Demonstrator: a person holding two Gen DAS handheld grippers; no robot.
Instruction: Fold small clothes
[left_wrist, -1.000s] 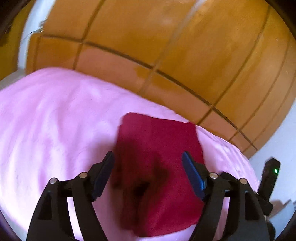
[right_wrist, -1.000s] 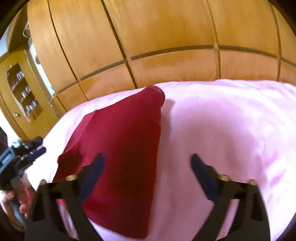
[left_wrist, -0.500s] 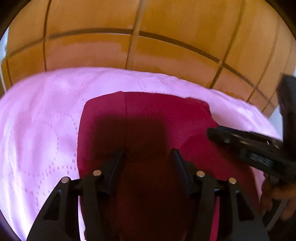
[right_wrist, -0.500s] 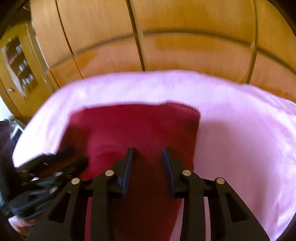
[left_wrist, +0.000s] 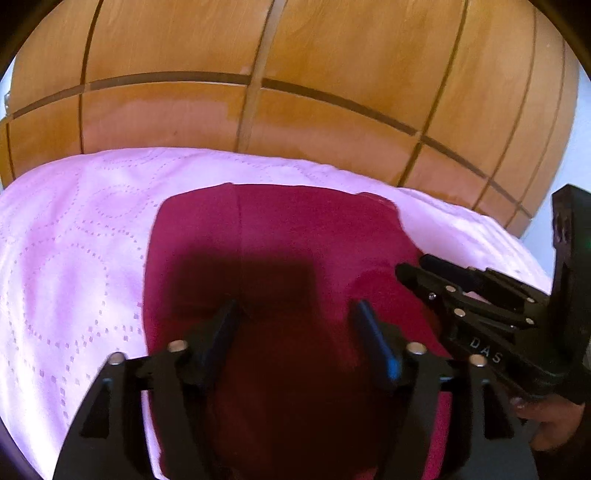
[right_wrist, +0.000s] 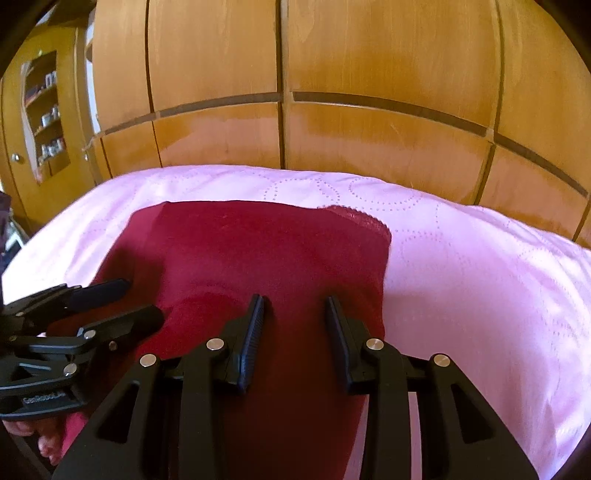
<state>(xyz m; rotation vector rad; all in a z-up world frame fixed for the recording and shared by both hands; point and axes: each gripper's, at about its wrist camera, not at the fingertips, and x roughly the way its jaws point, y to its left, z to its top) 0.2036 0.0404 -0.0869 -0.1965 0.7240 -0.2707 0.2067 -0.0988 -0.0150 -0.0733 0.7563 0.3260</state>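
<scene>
A dark red folded garment (left_wrist: 280, 236) lies flat on the pink quilted bedcover (left_wrist: 74, 258); it also shows in the right wrist view (right_wrist: 266, 251). My left gripper (left_wrist: 295, 314) is open, low over the garment's near part, holding nothing. My right gripper (right_wrist: 293, 306) is partly open over the garment's right half, with nothing between its fingers. The right gripper also shows at the garment's right edge in the left wrist view (left_wrist: 417, 269). The left gripper shows at the garment's left side in the right wrist view (right_wrist: 136, 302).
A wooden panelled wardrobe (right_wrist: 295, 92) rises right behind the bed. A cabinet door with shelves of small bottles (right_wrist: 44, 110) stands at the far left. A white wall (left_wrist: 576, 147) is at the right. The bedcover (right_wrist: 480, 277) stretches to the garment's right.
Both grippers came together low over the garment, from its two sides. The left gripper's jaws narrowed and then widened a little. The garment has stayed flat on the bed.
</scene>
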